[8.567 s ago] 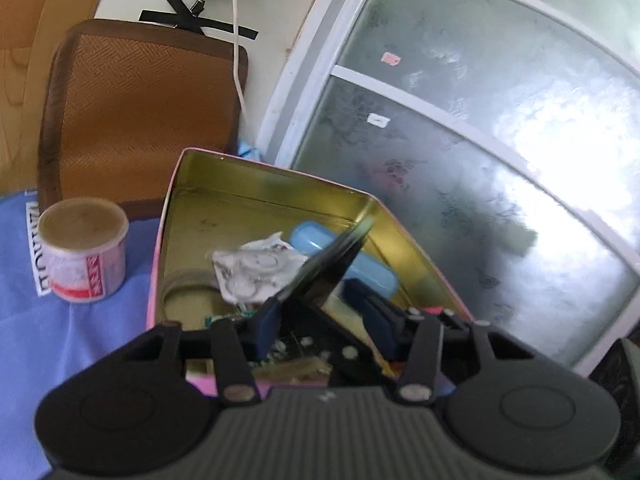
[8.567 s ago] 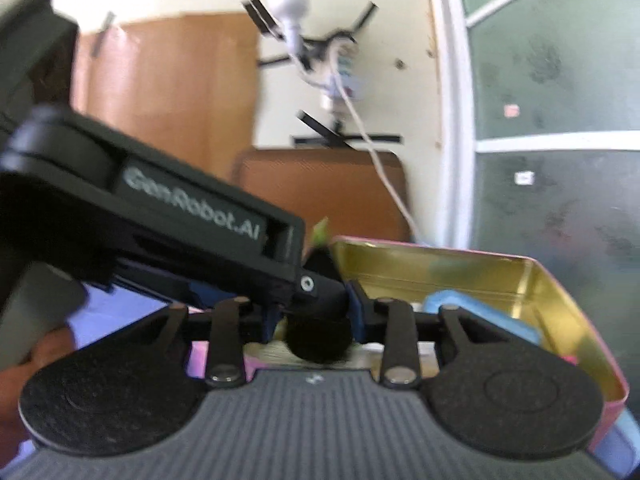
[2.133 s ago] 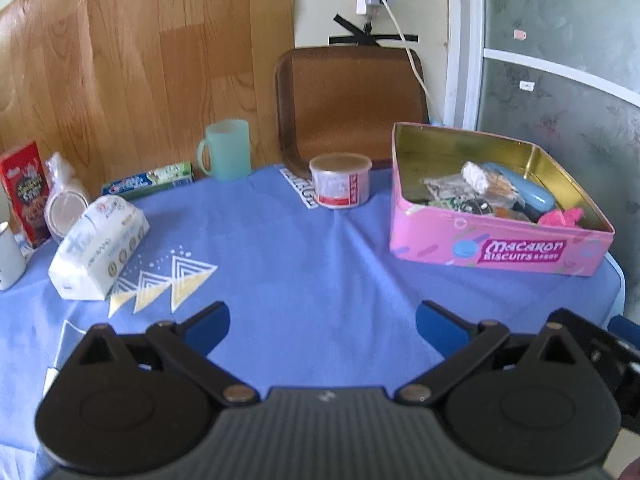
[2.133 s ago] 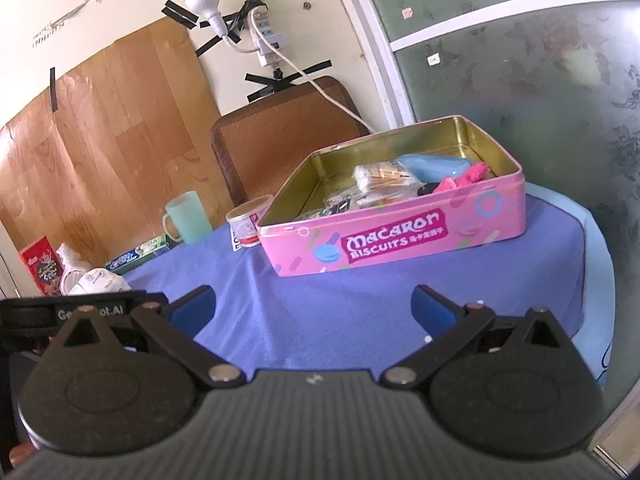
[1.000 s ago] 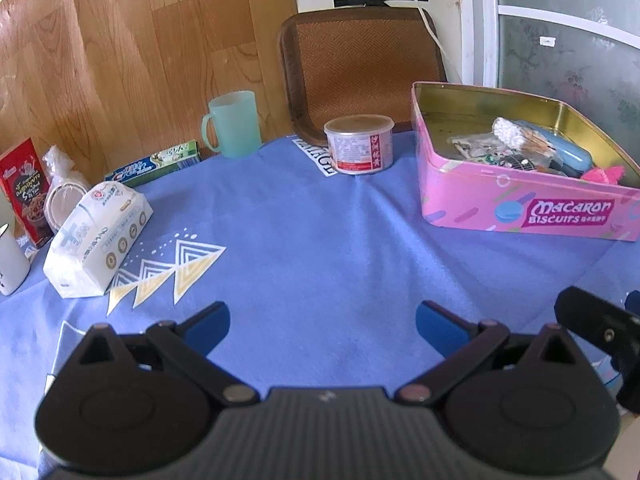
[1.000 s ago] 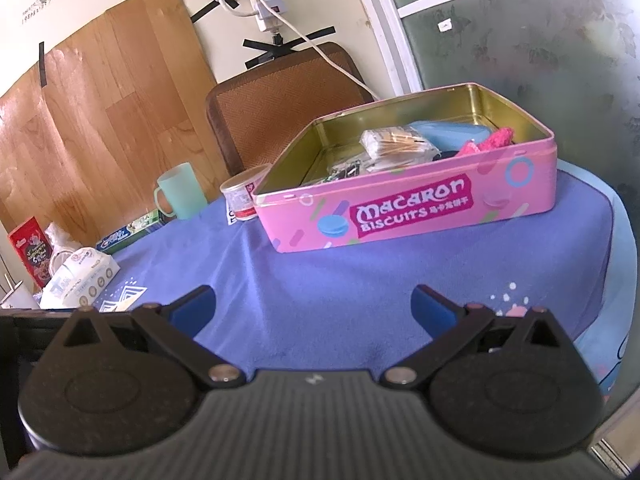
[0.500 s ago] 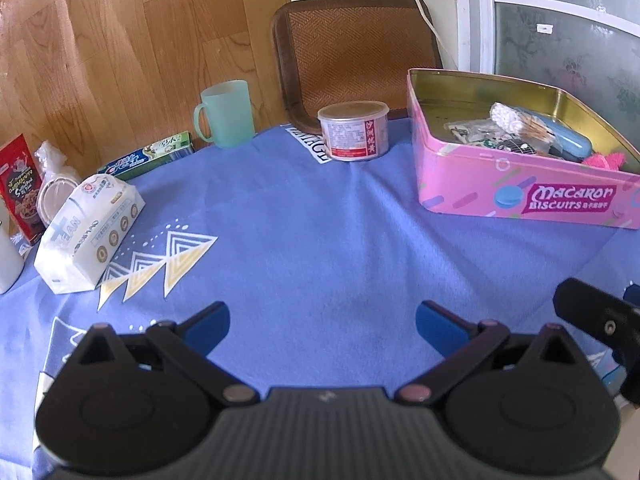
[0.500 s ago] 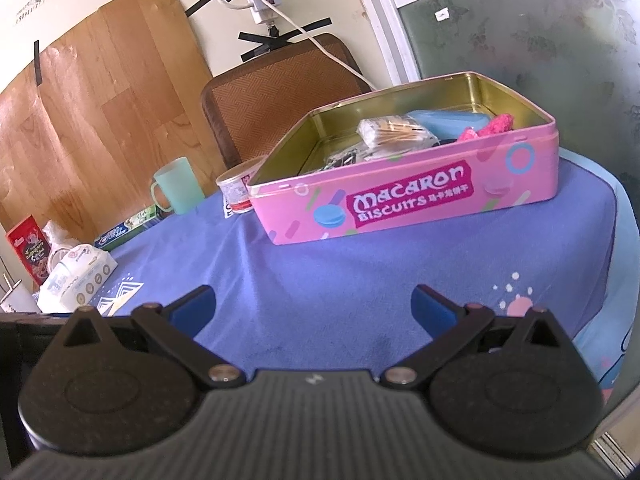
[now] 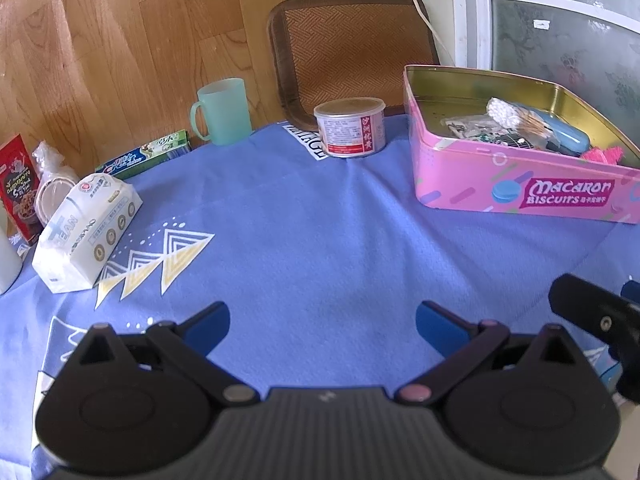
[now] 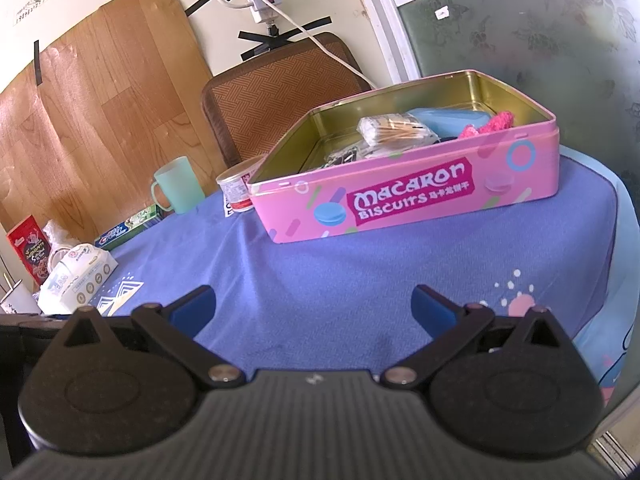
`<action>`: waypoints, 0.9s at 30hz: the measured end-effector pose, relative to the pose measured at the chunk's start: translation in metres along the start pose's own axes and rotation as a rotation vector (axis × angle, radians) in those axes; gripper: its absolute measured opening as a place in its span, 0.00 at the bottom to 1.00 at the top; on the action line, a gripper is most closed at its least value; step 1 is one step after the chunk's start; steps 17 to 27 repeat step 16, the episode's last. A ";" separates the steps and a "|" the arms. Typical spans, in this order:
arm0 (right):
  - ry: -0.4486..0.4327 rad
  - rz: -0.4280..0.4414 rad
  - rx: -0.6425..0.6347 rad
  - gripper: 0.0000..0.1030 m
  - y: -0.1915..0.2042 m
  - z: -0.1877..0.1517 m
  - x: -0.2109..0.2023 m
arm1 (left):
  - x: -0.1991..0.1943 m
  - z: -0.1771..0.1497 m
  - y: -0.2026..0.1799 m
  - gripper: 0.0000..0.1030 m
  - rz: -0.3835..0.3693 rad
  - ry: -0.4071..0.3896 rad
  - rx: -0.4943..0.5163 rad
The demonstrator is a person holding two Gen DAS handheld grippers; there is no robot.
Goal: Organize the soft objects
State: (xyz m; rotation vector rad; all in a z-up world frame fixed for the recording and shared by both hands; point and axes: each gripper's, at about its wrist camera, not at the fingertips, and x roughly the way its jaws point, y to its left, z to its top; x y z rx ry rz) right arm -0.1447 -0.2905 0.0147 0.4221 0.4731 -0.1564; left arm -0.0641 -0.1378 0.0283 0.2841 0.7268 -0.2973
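A pink Macaron Biscuits tin [image 9: 520, 196] [image 10: 408, 196] stands open on the blue tablecloth at the right. Inside lie a bag of cotton swabs [image 10: 394, 130], a light blue case [image 10: 452, 118], a pink fuzzy item [image 10: 486, 126] and dark small items. A white tissue pack [image 9: 86, 236] [image 10: 76, 278] lies at the left. My left gripper [image 9: 322, 326] is open and empty, low over the cloth, well back from the tin. My right gripper [image 10: 314, 306] is open and empty in front of the tin.
A round tin can [image 9: 350, 126], a green mug [image 9: 222, 112], a toothpaste box [image 9: 144, 154], a red snack box [image 9: 20, 188] and a plastic-wrapped cup [image 9: 52, 192] stand along the back. A brown chair back [image 9: 352, 48] rises behind the table. A glass door [image 10: 540, 28] is at the right.
Both grippers, earlier shut over the tin, have opened and pulled back from it. In the last second both views shifted only slightly, the tin sitting a little nearer in the right view.
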 end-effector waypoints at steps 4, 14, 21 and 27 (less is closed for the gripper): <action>-0.002 0.000 -0.001 1.00 0.000 0.000 0.000 | 0.001 0.000 0.000 1.00 0.000 0.002 0.001; -0.001 -0.003 -0.004 1.00 0.000 -0.001 0.000 | -0.007 -0.002 -0.001 1.00 -0.042 -0.044 0.013; -0.006 -0.007 -0.007 1.00 0.000 -0.002 0.001 | -0.011 -0.001 -0.001 1.00 -0.052 -0.072 0.012; -0.006 -0.007 -0.007 1.00 0.000 -0.002 0.001 | -0.011 -0.001 -0.001 1.00 -0.052 -0.072 0.012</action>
